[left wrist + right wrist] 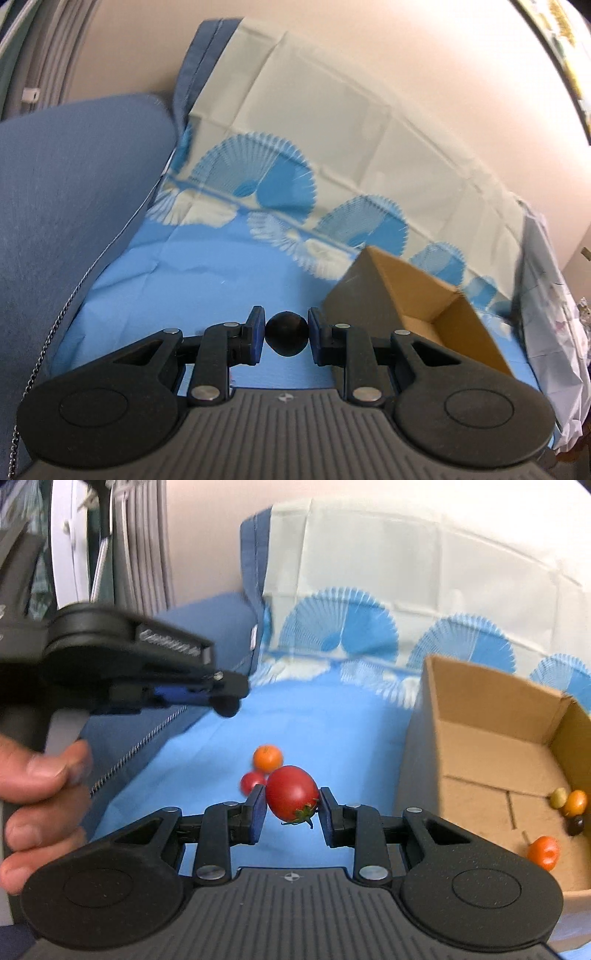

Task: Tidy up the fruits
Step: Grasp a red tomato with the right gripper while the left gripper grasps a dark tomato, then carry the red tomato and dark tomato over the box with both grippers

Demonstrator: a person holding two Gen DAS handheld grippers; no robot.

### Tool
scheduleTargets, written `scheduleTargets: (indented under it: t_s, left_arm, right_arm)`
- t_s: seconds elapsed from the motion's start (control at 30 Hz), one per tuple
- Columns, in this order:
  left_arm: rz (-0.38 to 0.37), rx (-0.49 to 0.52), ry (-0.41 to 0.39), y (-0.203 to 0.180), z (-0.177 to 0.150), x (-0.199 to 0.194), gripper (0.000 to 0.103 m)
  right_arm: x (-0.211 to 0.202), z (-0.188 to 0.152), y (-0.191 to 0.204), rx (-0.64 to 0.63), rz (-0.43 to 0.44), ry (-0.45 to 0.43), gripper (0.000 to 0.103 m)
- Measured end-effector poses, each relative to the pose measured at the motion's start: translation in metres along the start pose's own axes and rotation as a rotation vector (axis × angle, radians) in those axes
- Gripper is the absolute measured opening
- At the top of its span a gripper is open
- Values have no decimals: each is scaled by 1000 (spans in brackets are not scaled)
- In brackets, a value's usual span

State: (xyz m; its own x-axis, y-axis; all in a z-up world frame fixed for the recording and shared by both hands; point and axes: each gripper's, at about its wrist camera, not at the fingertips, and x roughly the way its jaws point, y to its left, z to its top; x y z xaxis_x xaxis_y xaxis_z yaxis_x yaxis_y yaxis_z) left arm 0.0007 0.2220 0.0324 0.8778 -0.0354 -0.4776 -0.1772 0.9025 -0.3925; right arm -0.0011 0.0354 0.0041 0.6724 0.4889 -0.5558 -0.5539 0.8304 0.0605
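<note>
A: Right wrist view first: the right hand-held gripper (291, 808) pinches a glossy, oval red tomato (291, 793) between its blue pads, green stalk downward, clear of the blue cloth (332, 716).

B: And the left?

A: The left hand-held gripper (286, 334) is clamped on a small, round, matt black fruit (286, 334), also raised off the cloth. Both jaws stand narrow around their loads.

B: Best approach from here?

A: I'd carry each over the open brown cardboard box (491, 731) at the right and release low; smooth round skins roll and bruise easily.

B: What lies further off?

A: A round orange tomato (268, 757) and a smaller red one (252, 782) touching on the cloth. Inside the box, four small fruits (569, 805) gather near its right wall.
</note>
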Motion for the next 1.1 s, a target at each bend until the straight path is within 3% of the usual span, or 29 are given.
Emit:
scheduleTargets:
  t_s: [0.33, 0.53, 0.63, 0.77, 1.1]
  left_arm:
    - [-97, -19, -85, -26, 18, -33, 27]
    - [-155, -26, -92, -44, 20, -31, 28]
    - [-165, -13, -70, -56, 17, -22, 28]
    - [-185, 11, -37, -67, 8, -10, 28]
    - [-232, 152, 19, -102, -20, 19, 28]
  right_arm:
    - [-62, 20, -54, 34, -53, -245, 31]
    - [-98, 40, -116, 16, -132, -365, 31]
    - [-104, 41, -156, 35, -196, -370, 31]
    - [-100, 35, -207, 177, -270, -340, 31]
    - [-108, 12, -267, 267, -375, -316, 31]
